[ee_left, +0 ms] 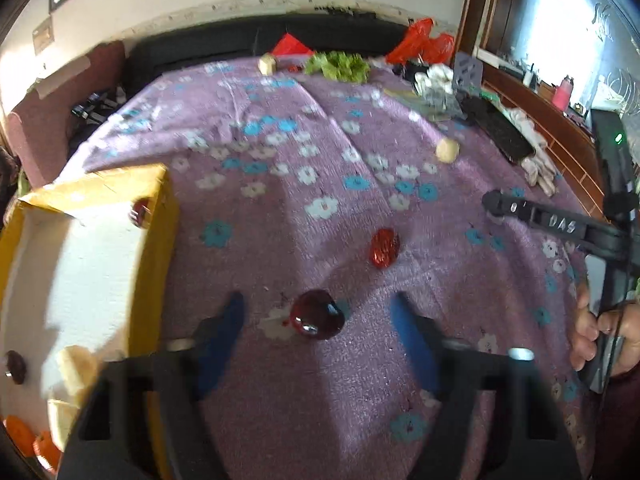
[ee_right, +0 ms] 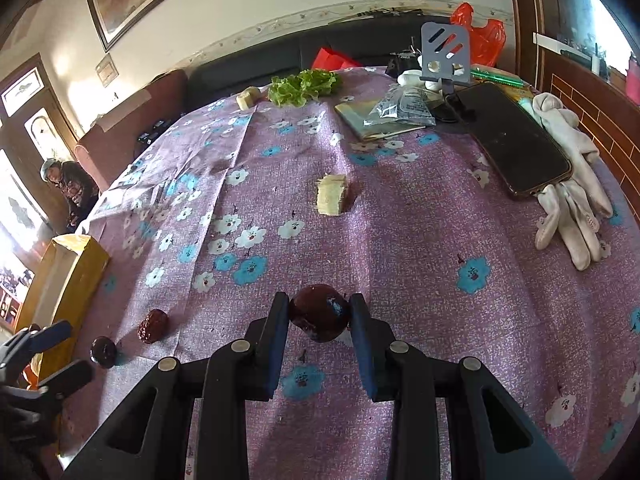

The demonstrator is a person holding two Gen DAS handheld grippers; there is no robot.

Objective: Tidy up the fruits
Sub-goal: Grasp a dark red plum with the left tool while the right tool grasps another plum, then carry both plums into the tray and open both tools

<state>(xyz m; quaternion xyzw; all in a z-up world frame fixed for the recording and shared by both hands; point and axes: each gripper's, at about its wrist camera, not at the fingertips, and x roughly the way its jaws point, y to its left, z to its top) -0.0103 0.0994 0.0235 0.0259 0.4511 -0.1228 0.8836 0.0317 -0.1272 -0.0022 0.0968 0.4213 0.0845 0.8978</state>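
While spread wide around one dark plum [ee_left: 317,315], left tongs [ee_left: 316,312]; right tongs [ee_right: 320,312] pinching another plum [ee_right: 320,313].

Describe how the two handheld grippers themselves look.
Both the left gripper and right gripper are black plastic frames with cut-out windows, silver round pins at the joints, and blue pads lining the jaws. The right one's side bears raised lettering, and a bare hand grips its handle.

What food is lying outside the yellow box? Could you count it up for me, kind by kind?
Dark red round fruits: 2
Wrinkled red date: 1
Pale cut chunks: 2
Lettuce: 1
Total: 6
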